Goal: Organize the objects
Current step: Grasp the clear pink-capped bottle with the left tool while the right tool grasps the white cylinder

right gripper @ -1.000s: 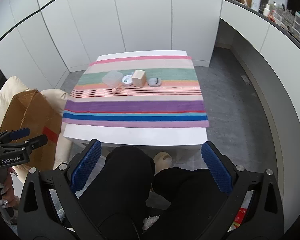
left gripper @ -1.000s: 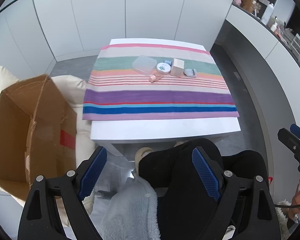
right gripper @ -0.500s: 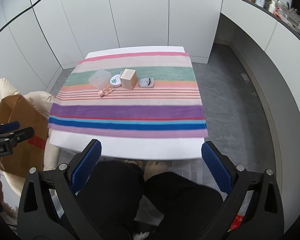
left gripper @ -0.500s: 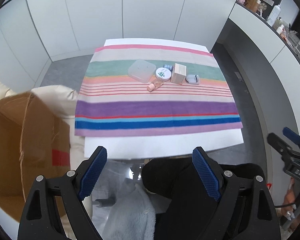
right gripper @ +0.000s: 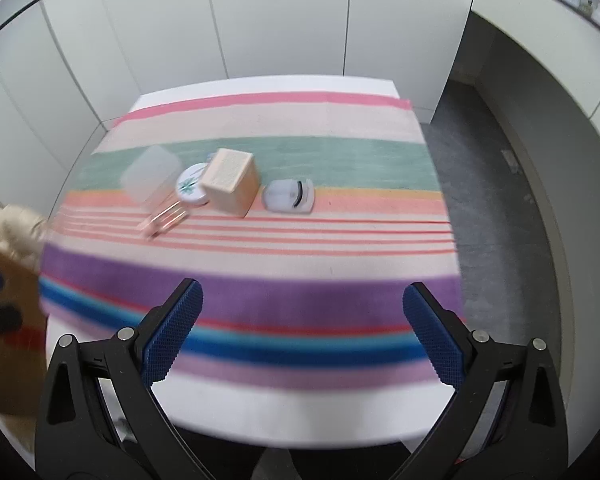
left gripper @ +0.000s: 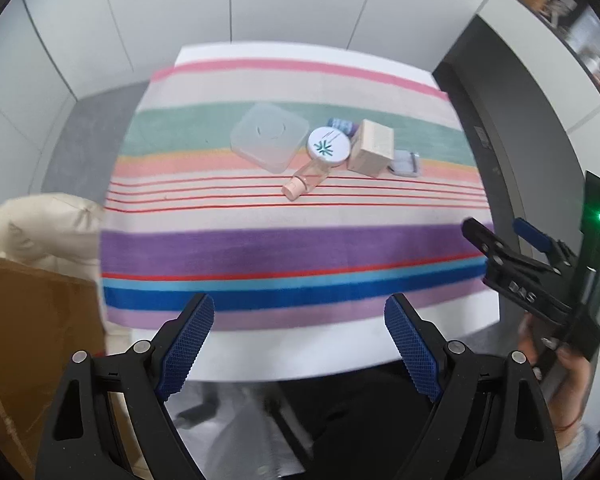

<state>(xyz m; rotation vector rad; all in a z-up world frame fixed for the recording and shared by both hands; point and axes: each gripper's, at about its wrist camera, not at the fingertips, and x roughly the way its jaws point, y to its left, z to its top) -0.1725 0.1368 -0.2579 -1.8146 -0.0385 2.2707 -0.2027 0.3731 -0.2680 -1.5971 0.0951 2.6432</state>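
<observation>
home room | white cabinet doors [right gripper: 284,16] | striped cloth [left gripper: 292,248] on table [right gripper: 300,412]

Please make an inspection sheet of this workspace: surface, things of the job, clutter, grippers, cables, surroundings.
Surface: white table covered by a striped multicolour cloth.
Job's things: all in one cluster on the cloth: clear square plastic lidded container, round white tin with a green leaf mark, pale pink small bottle lying on its side, beige cardboard cube box, small white case with a dark curved part, small blue item behind the tin, too small to identify.
Clutter: nothing seen.
Grippers: left gripper open, empty; right gripper open, empty; both over the near table edge.
Cables: thin dark cable at upper left.
Surroundings: brown cardboard box on a cream cushion; white cabinet doors; grey floor.
</observation>
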